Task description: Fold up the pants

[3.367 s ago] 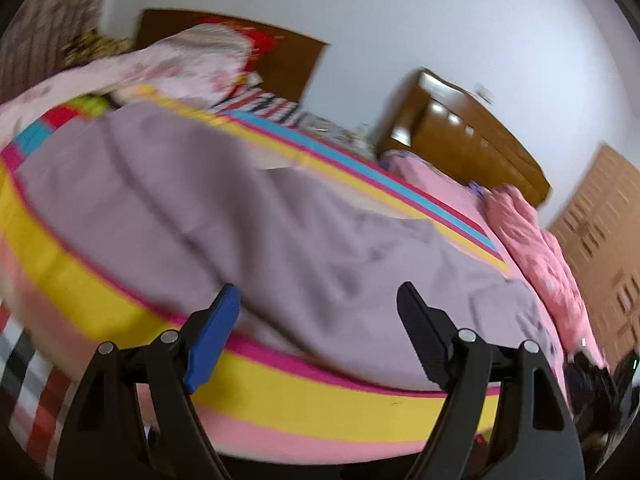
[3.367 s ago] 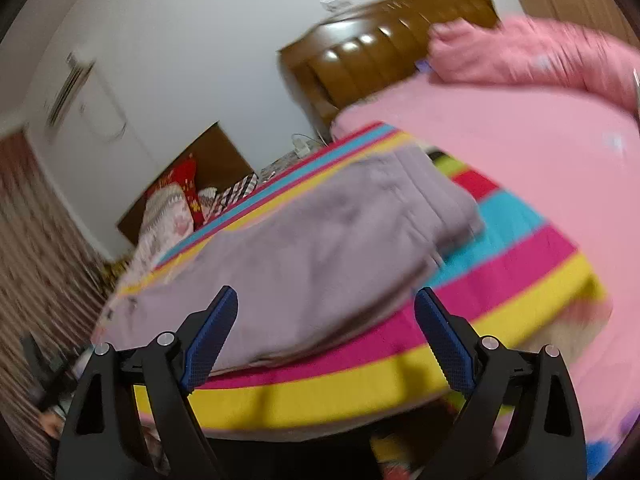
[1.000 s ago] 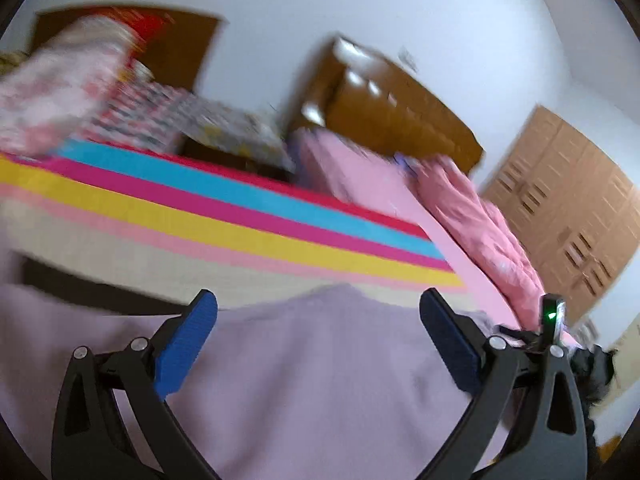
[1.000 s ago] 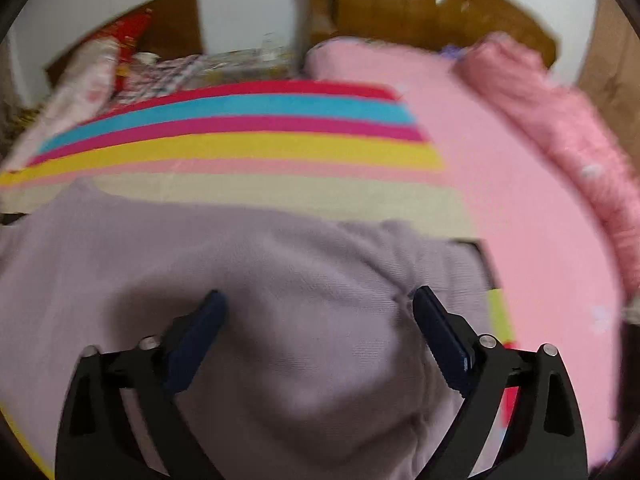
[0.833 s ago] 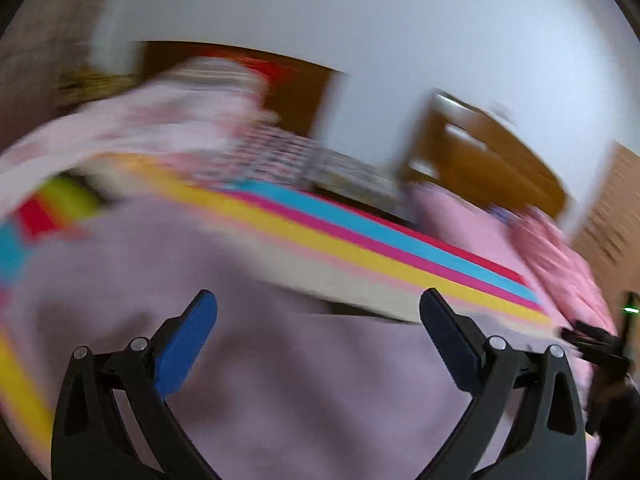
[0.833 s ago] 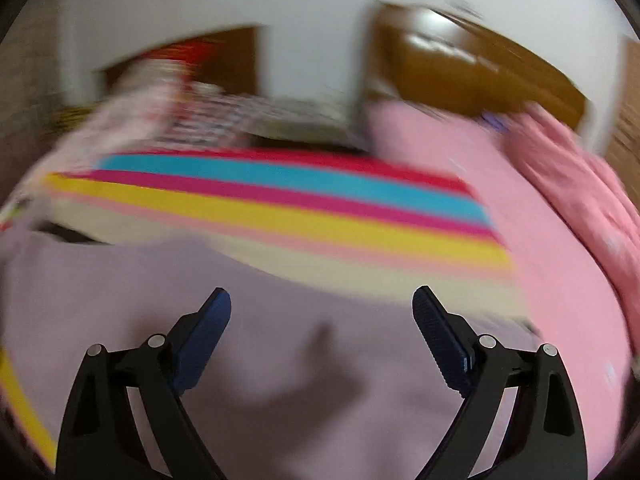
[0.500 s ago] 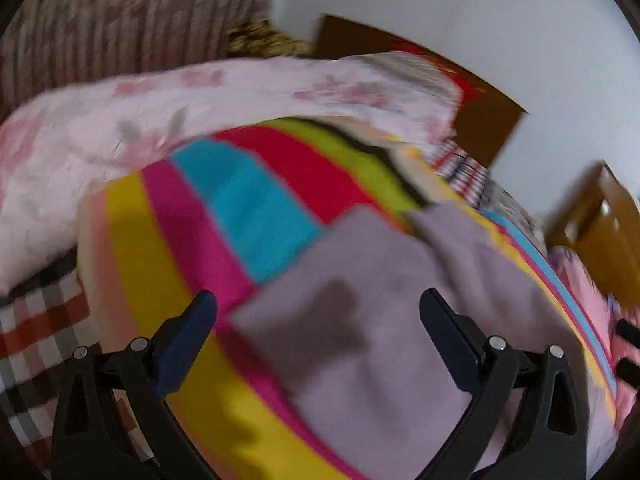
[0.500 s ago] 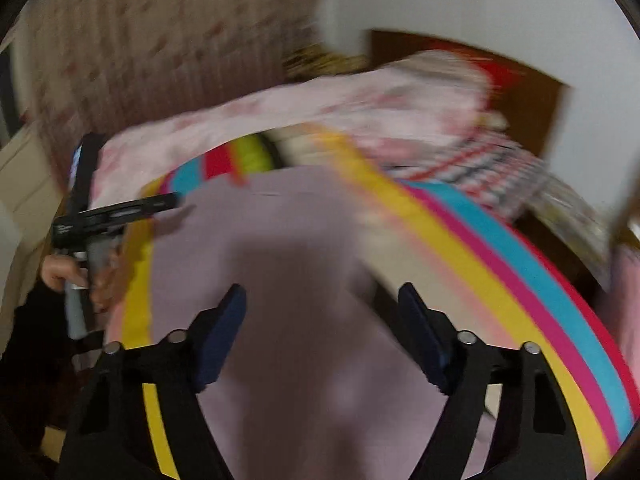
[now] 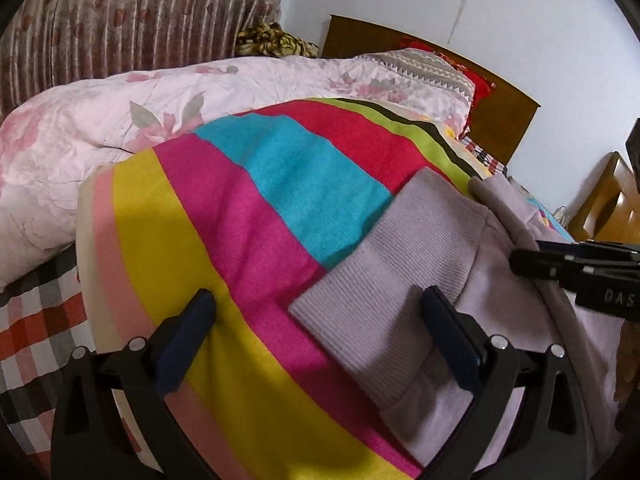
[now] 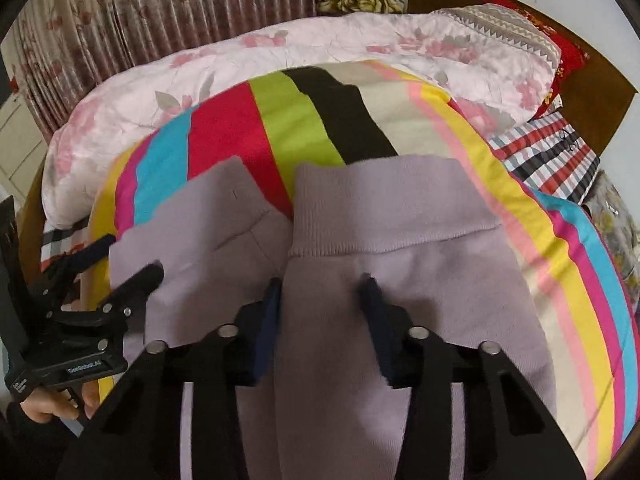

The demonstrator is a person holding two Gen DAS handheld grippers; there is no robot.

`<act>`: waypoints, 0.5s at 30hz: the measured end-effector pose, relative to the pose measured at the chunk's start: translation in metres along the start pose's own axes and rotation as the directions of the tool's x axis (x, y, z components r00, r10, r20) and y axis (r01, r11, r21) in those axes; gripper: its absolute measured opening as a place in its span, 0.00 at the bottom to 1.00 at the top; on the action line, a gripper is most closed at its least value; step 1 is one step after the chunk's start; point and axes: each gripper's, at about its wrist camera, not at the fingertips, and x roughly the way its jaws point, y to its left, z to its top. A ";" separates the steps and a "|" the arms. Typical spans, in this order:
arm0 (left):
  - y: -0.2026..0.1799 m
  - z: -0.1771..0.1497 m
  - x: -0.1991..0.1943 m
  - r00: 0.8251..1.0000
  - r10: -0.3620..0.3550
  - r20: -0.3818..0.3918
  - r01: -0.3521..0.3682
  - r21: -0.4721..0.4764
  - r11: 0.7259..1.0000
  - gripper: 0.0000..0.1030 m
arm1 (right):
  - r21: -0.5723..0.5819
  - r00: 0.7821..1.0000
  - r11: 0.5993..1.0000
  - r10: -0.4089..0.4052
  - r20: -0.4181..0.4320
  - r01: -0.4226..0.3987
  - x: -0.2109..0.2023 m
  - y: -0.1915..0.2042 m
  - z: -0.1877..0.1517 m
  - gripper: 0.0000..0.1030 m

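Lilac pants (image 10: 400,208) lie on a striped blanket, their two ribbed cuffs pointing toward the floral quilt. My right gripper (image 10: 322,320) points down onto the right-hand leg just below its cuff. Its jaws are closing with the leg's left edge between them, and the cloth there still lies smooth. In the left wrist view it shows as a black tip (image 9: 524,258) over the pants (image 9: 420,272). My left gripper (image 9: 318,336) stands open low over the corner of the other leg's cuff. In the right wrist view the left gripper (image 10: 132,256) sits at that cuff's outer edge.
The striped blanket (image 9: 240,220) covers the bed, with a pink floral quilt (image 9: 120,120) heaped behind it and a checked sheet (image 9: 32,320) at the left. A curtain (image 9: 120,12) and a wooden headboard (image 9: 500,108) stand beyond. A hand (image 10: 52,404) holds the left gripper.
Both views have swung from the middle of the pants to the cuff end. The right jaws have narrowed a lot over one leg. The left gripper has stayed wide open.
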 end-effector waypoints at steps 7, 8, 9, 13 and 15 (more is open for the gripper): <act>0.043 0.013 -0.044 0.978 -0.205 0.043 0.209 -0.274 0.939 0.98 | -0.041 0.980 0.997 0.078 0.184 -0.072 -0.062 0.017 0.002 0.10; 0.047 0.012 -0.053 0.972 -0.225 0.068 0.235 -0.296 0.926 0.98 | -0.050 0.973 0.993 0.117 0.200 -0.109 -0.070 0.022 0.002 0.10; 0.050 0.011 -0.060 0.967 -0.242 0.085 0.256 -0.308 0.916 0.98 | -0.082 0.961 0.986 0.163 0.224 -0.148 -0.080 0.032 0.001 0.10; 0.050 0.005 -0.075 0.953 -0.288 0.096 0.304 -0.310 0.901 0.98 | -0.203 0.954 0.965 0.210 0.213 -0.167 -0.089 0.076 -0.005 0.10; 0.050 0.004 -0.077 0.957 -0.275 0.093 0.290 -0.296 0.910 0.98 | -0.215 0.966 0.956 0.229 0.122 -0.199 -0.065 0.088 -0.010 0.11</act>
